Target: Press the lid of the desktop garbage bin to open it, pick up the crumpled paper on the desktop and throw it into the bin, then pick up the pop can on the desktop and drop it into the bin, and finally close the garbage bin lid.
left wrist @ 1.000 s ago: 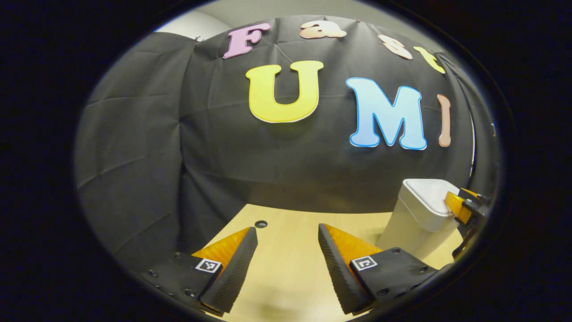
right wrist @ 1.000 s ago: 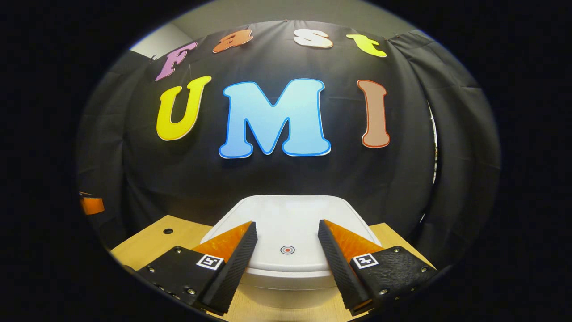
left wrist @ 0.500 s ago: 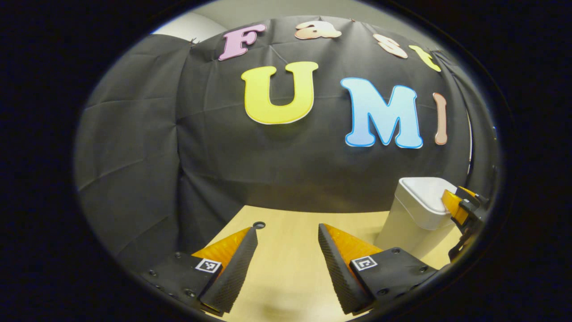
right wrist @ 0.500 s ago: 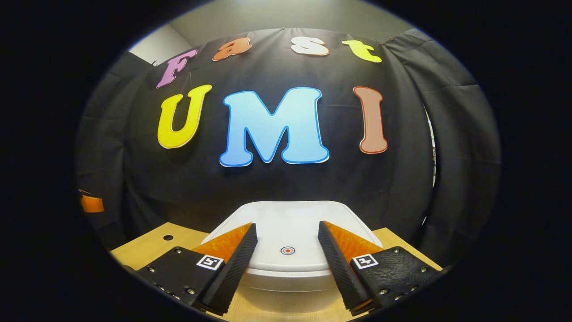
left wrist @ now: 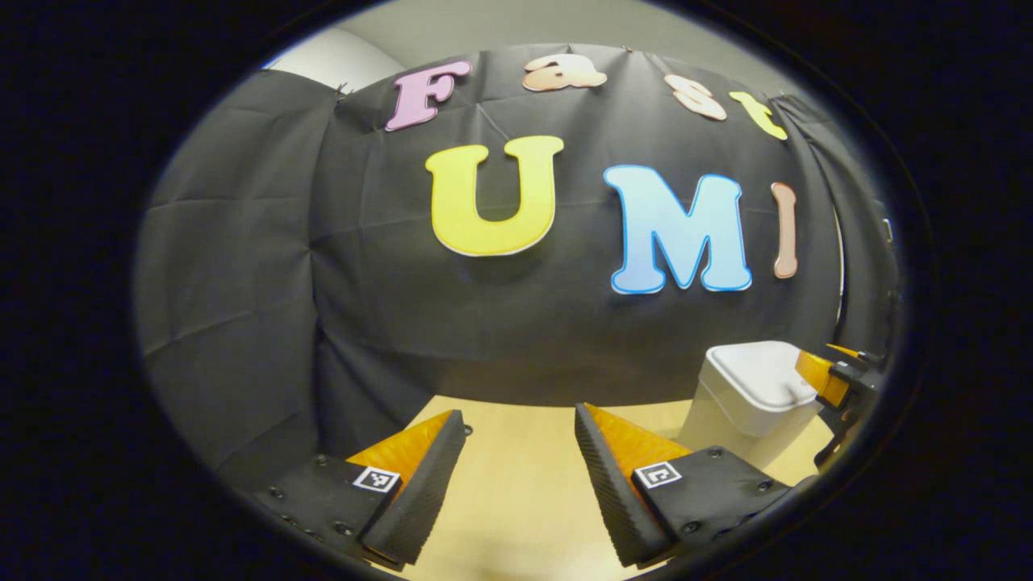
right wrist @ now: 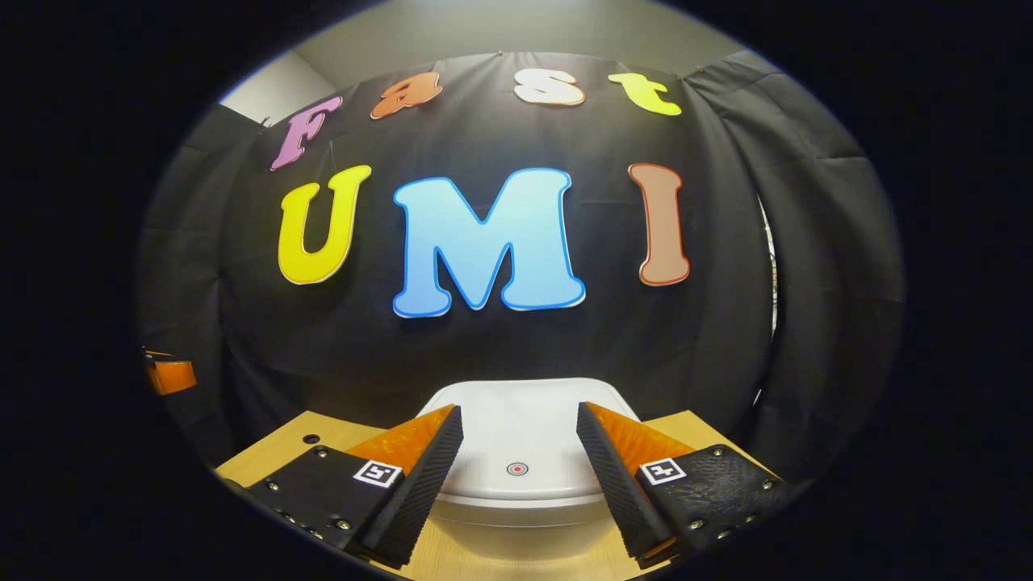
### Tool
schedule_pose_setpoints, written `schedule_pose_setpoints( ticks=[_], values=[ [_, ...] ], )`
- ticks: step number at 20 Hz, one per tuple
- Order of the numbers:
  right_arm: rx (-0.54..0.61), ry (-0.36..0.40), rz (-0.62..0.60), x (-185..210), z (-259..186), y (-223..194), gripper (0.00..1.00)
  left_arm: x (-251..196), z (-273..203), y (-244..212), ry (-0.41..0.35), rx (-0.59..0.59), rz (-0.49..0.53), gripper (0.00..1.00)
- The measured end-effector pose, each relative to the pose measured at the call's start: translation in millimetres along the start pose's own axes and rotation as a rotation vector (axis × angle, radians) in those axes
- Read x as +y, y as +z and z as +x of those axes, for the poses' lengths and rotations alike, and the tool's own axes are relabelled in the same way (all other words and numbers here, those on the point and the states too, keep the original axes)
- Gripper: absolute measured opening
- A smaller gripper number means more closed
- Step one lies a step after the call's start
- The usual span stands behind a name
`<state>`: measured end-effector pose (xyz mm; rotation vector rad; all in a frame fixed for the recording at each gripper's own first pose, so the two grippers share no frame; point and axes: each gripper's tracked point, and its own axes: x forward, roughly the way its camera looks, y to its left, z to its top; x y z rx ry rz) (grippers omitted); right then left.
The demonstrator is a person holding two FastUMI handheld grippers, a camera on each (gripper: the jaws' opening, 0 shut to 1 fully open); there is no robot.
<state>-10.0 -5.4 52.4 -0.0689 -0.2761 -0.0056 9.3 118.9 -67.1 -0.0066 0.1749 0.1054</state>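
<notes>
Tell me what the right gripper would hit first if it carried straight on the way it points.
Probably the bin's closed lid: the right gripper, fingers open, straddles its round button mark. Depth is unclear; it might pass just above.

The right gripper view sits close above the bin [right wrist: 516, 452], facing the booth wall. The left gripper view looks over the surface [left wrist: 516, 492], bin [left wrist: 746, 395] far right; both share it.

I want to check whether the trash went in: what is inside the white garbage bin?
The inside cannot be seen: the lid lies shut on the white garbage bin, covering whatever it holds. On the lid sits a small round mark. The right gripper hangs open at the lid.
</notes>
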Motion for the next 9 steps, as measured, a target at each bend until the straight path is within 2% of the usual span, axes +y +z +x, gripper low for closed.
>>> schedule_pose_setpoints(
  ticks=[5, 9],
  values=[
    [-0.058, 0.019, 0.003, 5, -37, 43, 0.92, -16, -22, 26, -0.033, -0.043, -0.009, 0.9],
    [-0.04, 0.067, 0.005, 17, -71, 46, 0.92, -20, -41, 32, -0.033, -0.072, 0.014, 0.91]
  ],
)
